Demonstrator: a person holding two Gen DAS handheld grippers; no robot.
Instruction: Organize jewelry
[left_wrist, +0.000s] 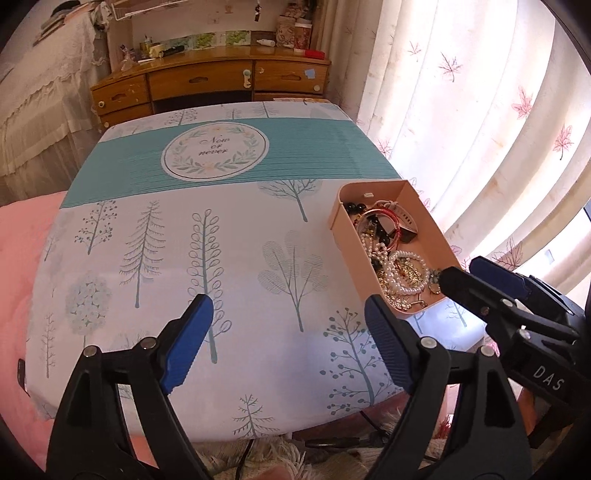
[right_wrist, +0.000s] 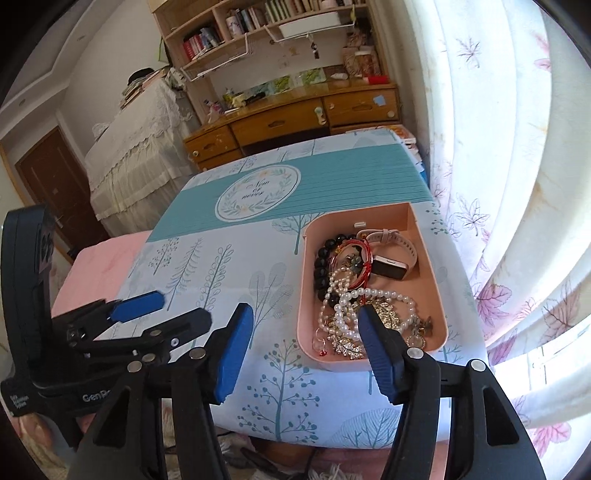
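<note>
The worktop (left_wrist: 192, 258), under a white cloth printed with pale blue trees and a teal band, carries the pink rectangular plastic tray (right_wrist: 430, 280) at its near right corner. Inside lies a tangle of pearl strands, black beads, a red bangle and a pink-strapped watch (right_wrist: 369, 291). Left gripper (left_wrist: 291, 343) and right gripper (right_wrist: 306, 350) hold their fingers open, gripping nothing. Lifting one strand could likely drag the knot or tip the tray off the edge. The cloth's medallion (left_wrist: 214, 152) reads "Now or never".
</note>
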